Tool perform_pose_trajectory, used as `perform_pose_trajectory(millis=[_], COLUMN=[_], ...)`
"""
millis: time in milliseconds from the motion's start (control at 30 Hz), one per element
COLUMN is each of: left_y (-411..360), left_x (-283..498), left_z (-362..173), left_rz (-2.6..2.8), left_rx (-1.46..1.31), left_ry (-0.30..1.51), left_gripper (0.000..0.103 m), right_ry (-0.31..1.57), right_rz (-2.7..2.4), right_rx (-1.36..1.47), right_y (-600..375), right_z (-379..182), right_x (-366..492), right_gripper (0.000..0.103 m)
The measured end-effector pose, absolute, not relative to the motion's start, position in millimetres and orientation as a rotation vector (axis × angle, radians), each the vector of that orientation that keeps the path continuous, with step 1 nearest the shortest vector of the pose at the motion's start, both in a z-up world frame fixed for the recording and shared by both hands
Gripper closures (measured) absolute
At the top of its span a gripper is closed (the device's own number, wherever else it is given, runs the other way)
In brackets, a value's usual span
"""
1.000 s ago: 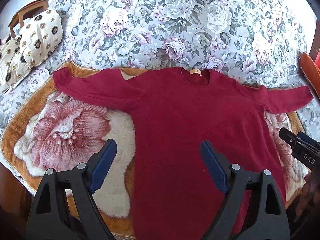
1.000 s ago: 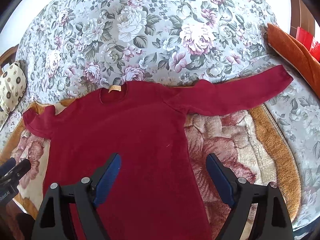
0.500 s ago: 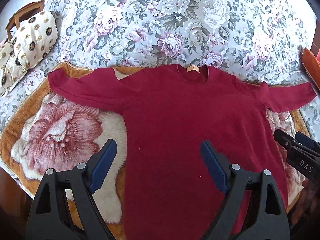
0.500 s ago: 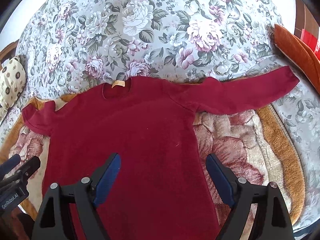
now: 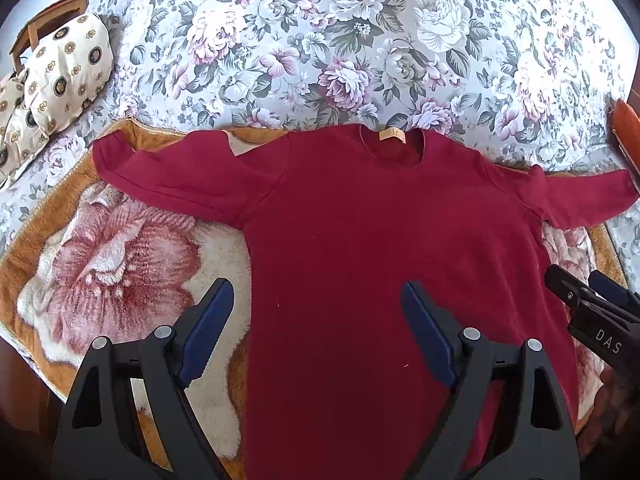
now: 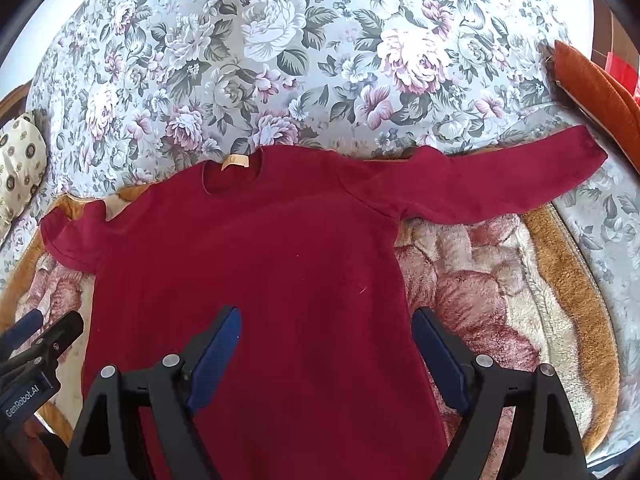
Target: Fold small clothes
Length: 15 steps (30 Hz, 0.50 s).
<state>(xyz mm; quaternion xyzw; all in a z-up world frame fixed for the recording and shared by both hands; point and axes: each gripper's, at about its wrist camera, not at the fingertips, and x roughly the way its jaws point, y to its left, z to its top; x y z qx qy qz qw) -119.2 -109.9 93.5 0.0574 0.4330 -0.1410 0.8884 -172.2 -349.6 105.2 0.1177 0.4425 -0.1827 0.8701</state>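
A dark red long-sleeved top lies flat, front up, sleeves spread to both sides, with a tan neck label. It also shows in the right wrist view. My left gripper is open and empty above the top's lower left edge. My right gripper is open and empty above the top's lower right edge. Each gripper shows at the edge of the other's view: the right one and the left one.
The top lies on a plush orange-edged blanket with a pink flower, on a floral bedspread. Cream patterned cushions and a wooden chair are far left. An orange cushion lies at the right.
Both grippers have drifted forward and slightly left over the top; the garment sits lower and larger in both views. The top itself has not moved. Both grippers stay open.
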Motion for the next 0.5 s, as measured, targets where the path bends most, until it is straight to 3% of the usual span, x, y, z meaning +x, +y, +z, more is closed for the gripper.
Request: perform_pose_trajectory(millis=[500], left_y=[-119], left_x=[-104], left_z=[88], left_rz=[-0.293], left_rx=[0.115], left_ry=[0.911], left_gripper=[0.017], right_ry=[0.952], right_rz=[-0.384], right_rx=[0.247], right_y=[-349], right_z=[96], right_x=[-153], right_gripper=[0.017])
